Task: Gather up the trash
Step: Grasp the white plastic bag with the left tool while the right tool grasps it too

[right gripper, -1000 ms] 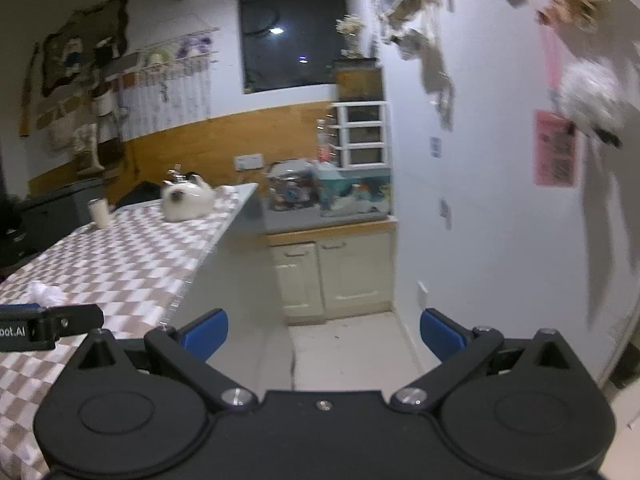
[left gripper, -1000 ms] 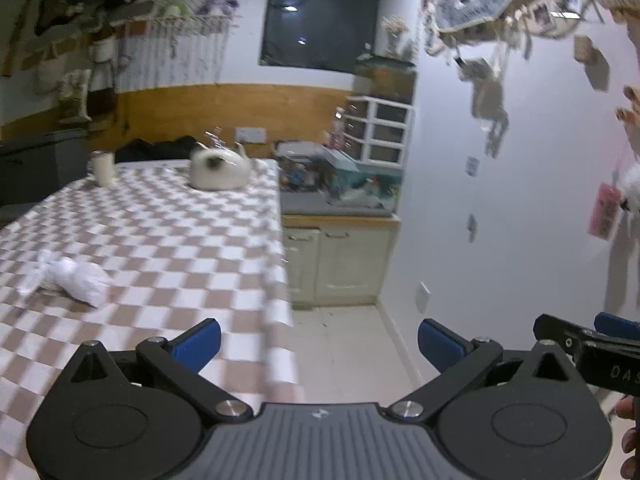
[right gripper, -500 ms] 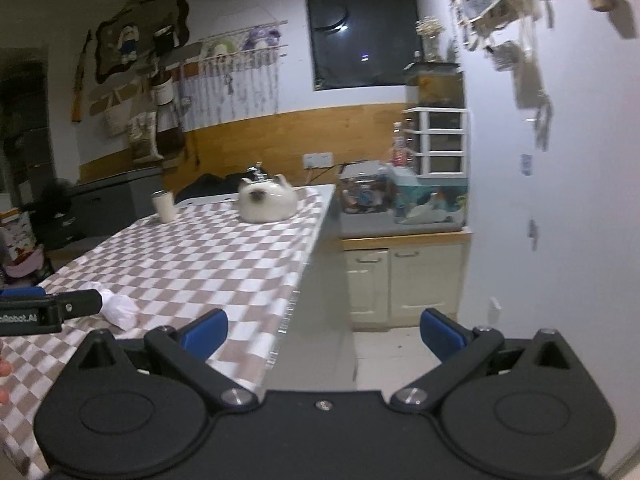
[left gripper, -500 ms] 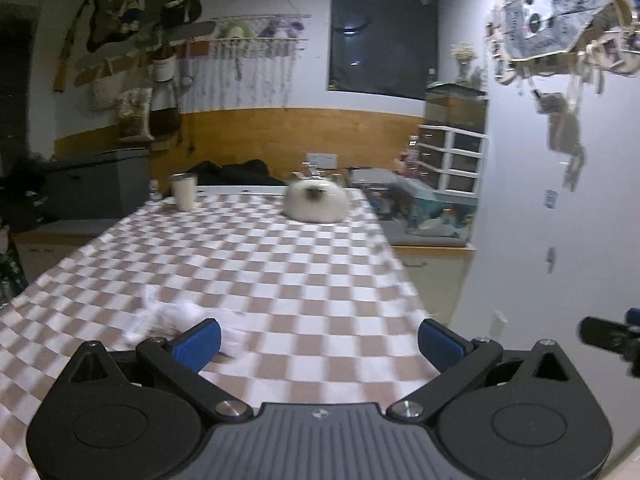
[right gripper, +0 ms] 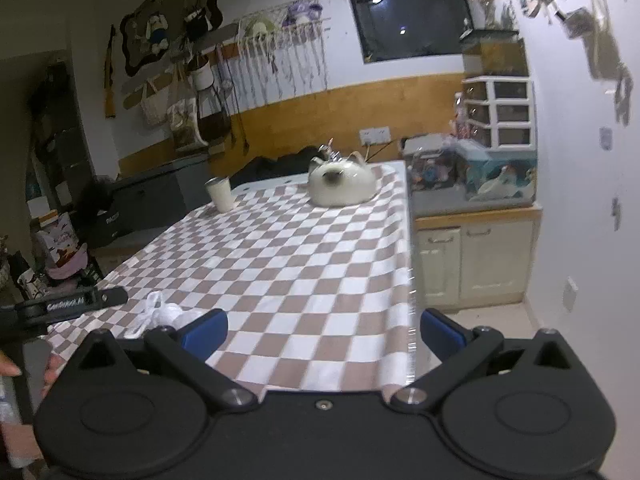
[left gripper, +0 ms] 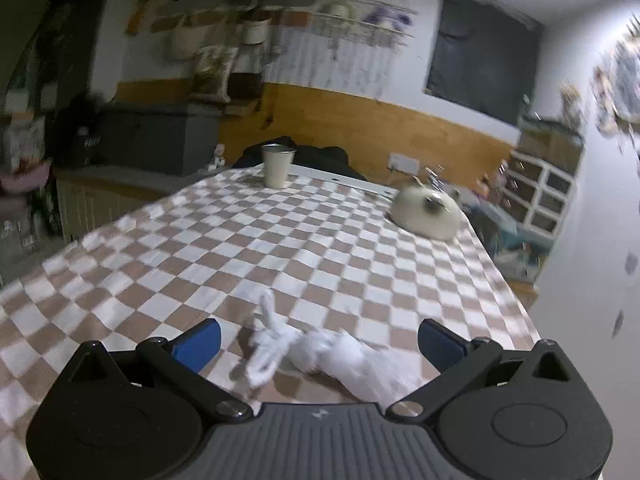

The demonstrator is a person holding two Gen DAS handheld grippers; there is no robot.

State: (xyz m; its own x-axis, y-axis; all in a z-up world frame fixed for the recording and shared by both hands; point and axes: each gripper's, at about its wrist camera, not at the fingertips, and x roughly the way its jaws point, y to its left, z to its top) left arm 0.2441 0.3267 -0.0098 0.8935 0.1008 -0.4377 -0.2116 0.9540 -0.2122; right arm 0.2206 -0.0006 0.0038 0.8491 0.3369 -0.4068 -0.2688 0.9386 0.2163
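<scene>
Left gripper (left gripper: pixel 318 338) has its blue pads spread wide, nothing between them held. The white bag (left gripper: pixel 320 354) lies on the cloth right in the gap, at the near edge of the table (left gripper: pixel 280 248), closer to its near-right corner than its left. Right gripper (right gripper: pixel 322 330) is also spread wide and empty, hanging over the table's right edge, with the bag just left of its left pad in that view.

Step in hand, as I read it: left closes on the bag. Do it well by coming down until the pads straddle the knot (the narrow waist between the handle loops and the bulk), then closing. Grabbing the bulk risks a slippery pinch of film only. Keep the pads off the cloth so the checkered cover doesn't bunch up with it.

The bag: thin, crumpled white plastic, tied, two loose loops pointing left and away, soft bulging body to the right. Looks light and squashy; contents not visible.

Farther back: cup (left gripper: pixel 278 168) near the far edge, cat-shaped ceramic piece (left gripper: pixel 426 216) near the far-right corner. Both well apart from the bag.
</scene>
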